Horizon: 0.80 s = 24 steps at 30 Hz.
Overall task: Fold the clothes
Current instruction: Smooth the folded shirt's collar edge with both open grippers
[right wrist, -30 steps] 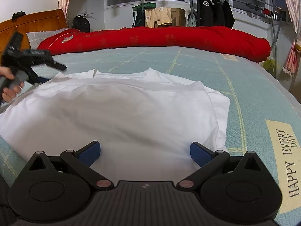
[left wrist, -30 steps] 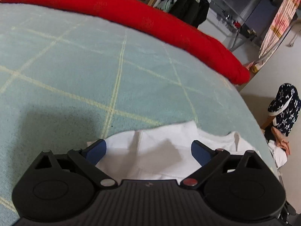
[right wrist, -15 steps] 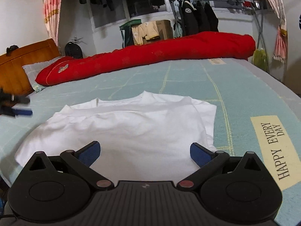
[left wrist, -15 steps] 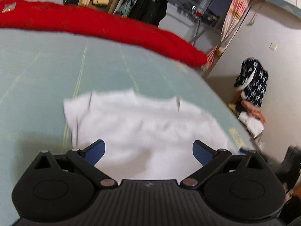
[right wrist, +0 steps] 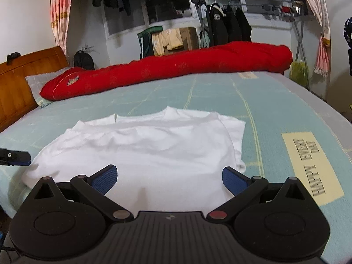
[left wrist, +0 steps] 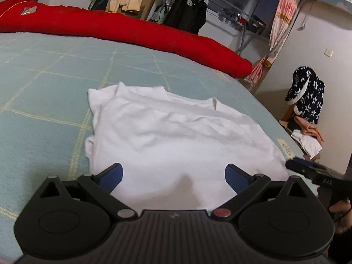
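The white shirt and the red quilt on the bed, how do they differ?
The white shirt lies flat and spread near both grippers; the red quilt is rolled into a long thick bundle along the far side. The shirt is thin with its sleeves folded in; the quilt is bulky and far longer. Both rest on the green bed cover, apart from each other.

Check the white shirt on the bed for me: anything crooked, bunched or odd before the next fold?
The white cotton T-shirt lies mostly flat on the pale green checked bedsheet, but it is uneven: one sleeve sticks out past the folded body, and soft wrinkles run below the collar. Both grippers are open, holding nothing.
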Motion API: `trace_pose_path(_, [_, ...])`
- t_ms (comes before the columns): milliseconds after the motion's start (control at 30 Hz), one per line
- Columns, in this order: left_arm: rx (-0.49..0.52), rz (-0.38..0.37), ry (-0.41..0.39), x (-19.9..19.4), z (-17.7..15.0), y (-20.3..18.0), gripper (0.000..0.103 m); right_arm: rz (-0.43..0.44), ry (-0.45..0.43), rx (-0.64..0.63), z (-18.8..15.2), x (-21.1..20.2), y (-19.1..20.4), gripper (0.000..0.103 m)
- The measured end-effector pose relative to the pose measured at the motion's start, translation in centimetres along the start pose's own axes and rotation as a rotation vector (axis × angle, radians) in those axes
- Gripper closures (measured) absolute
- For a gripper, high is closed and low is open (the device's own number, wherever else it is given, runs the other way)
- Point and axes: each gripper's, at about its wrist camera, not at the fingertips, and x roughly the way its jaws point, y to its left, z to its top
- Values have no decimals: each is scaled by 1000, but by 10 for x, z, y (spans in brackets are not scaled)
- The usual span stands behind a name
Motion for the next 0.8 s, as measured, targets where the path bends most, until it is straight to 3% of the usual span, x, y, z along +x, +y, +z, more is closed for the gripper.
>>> trace_pose_path(100, [-40, 45, 50, 8, -12, 7, 4, -15, 35, 8, -7, 12, -4, 0])
trace_pose_path(233, [-47, 46, 34, -4, -23, 14, 4, -6, 37, 25, -11, 10, -6, 0])
trace_pose_path(433, [47, 102, 2, -16, -10, -5, 4, 26, 11, 52, -13, -3, -9, 0])
trace_pose_path(567, [96, 42, -6, -11, -4, -24, 4, 76, 38, 31, -16, 4, 3, 0])
trace_pose_path(667, [127, 6, 11, -1, -5, -38, 4, 61, 91, -11, -26, 10, 12, 0])
trace_pose_path(800, [148, 16, 18, 4, -7, -49, 4, 71, 97, -38, -31, 0, 14, 0])
